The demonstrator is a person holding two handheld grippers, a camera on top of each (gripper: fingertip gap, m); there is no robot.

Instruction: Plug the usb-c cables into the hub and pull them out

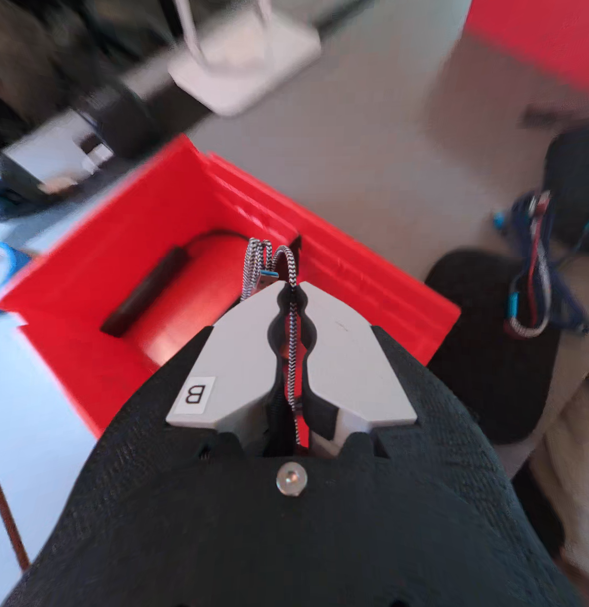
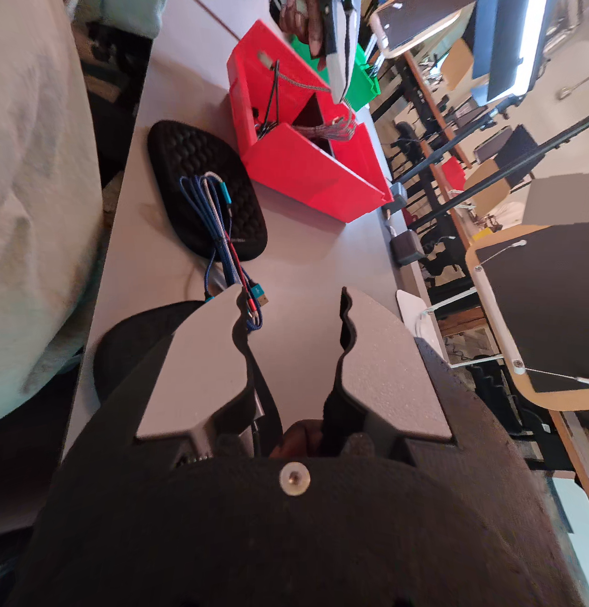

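Note:
My left gripper (image 1: pixel 291 287) is shut on a black-and-white braided cable (image 1: pixel 292 328), held above a red bin (image 1: pixel 122 236). The cable loops out past the fingertips, with a blue-tipped plug (image 1: pixel 267 279) hanging beside them. A long black hub (image 1: pixel 145 289) with its own black lead lies on the bin's floor, to the left of the gripper. My right gripper (image 2: pixel 293 295) is open and empty above the table (image 2: pixel 303 256). A bundle of blue, red and white cables (image 2: pixel 217 226) lies just ahead of its left finger, partly on a black pad (image 2: pixel 188 157). The left gripper (image 2: pixel 339 52) shows far off over the red bin (image 2: pixel 303 164).
A second black pad (image 1: pixel 490 345) lies right of the bin with the cable bundle (image 1: pixel 533 262) on it. A white stand base (image 1: pixel 247 65) sits at the far table edge. A green bin (image 2: pixel 362 78) stands behind the red one. A person's light clothing (image 2: pixel 33 197) fills the left side.

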